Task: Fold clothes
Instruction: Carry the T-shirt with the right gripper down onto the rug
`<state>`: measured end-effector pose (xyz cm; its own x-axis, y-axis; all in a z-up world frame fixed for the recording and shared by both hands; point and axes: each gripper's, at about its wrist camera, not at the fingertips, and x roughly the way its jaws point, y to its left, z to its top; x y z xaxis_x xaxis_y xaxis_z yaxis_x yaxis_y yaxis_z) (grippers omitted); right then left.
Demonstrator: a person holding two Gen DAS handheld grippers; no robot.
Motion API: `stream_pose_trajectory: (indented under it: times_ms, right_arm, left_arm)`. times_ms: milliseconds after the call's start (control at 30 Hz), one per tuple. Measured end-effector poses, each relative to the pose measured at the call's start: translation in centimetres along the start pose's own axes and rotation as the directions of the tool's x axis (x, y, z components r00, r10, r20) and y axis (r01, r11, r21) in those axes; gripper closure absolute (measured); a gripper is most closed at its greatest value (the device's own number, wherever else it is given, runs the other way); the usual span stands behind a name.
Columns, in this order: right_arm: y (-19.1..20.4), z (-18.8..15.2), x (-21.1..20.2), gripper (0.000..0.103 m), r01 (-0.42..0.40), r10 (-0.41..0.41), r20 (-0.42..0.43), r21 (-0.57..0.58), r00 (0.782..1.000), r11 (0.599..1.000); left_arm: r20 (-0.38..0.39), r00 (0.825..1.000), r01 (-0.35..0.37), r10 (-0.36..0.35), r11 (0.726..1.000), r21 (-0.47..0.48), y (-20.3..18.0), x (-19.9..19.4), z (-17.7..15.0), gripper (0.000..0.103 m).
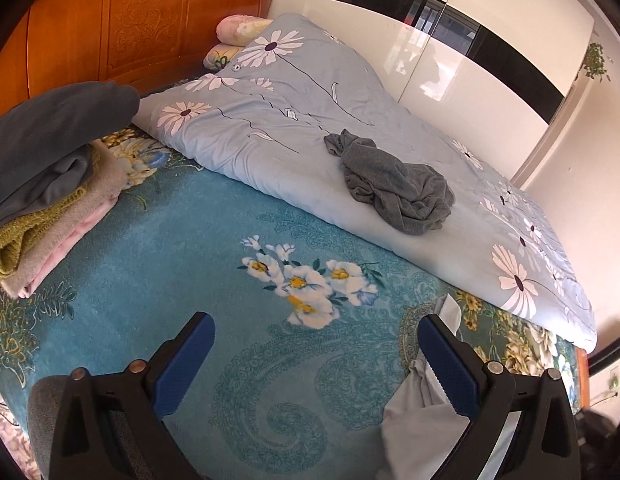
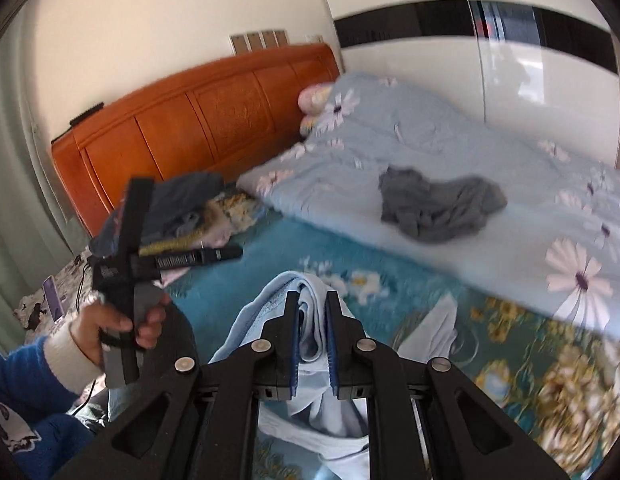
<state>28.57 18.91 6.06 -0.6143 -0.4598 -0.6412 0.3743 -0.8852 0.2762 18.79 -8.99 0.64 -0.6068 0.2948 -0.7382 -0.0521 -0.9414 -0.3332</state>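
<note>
My right gripper (image 2: 313, 300) is shut on a light blue garment (image 2: 270, 312), which bunches between the jaws and hangs below them over the teal floral blanket (image 2: 270, 264). A corner of that garment (image 1: 417, 404) shows by the right finger of my left gripper (image 1: 315, 330), which is open and empty above the blanket (image 1: 182, 240). The left gripper also shows in the right wrist view (image 2: 214, 256), held in a hand at the left. A crumpled grey garment (image 1: 393, 190) lies on the pale blue daisy quilt (image 1: 270, 120); it also shows in the right wrist view (image 2: 437, 208).
A stack of folded clothes (image 1: 46, 184), dark blue on top, sits at the blanket's left near the orange wooden headboard (image 1: 122, 32). Pillows (image 1: 238, 30) lie at the head of the quilt. A white wardrobe (image 1: 449, 52) stands behind the bed.
</note>
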Motion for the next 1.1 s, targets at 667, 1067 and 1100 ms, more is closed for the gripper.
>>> stream_pose_trajectory:
  times_ms: [667,1067,1100]
  right_arm:
    - [-13.6,-12.6,4.4,0.077,0.233,-0.126,-0.222,0.571,0.967,0.788]
    - [-11.8,-9.5,9.9,0.049,0.316,-0.200,-0.281,0.467,0.939,0.826]
    - [-11.9,-9.8,10.1,0.049,0.343,-0.224,-0.298,0.447,0.928,0.826]
  left_arm:
    - [-0.297,0.952,0.120,-0.075,0.983,0.136,-5.7,6.3,-6.1,0.000]
    - [-0.385,0.922,0.132,-0.046,0.971,0.200,-9.1,10.0,-6.9,0.001]
    - [-0.386,0.921,0.132,-0.046,0.971,0.200,-9.2,10.3,-6.8,0.001]
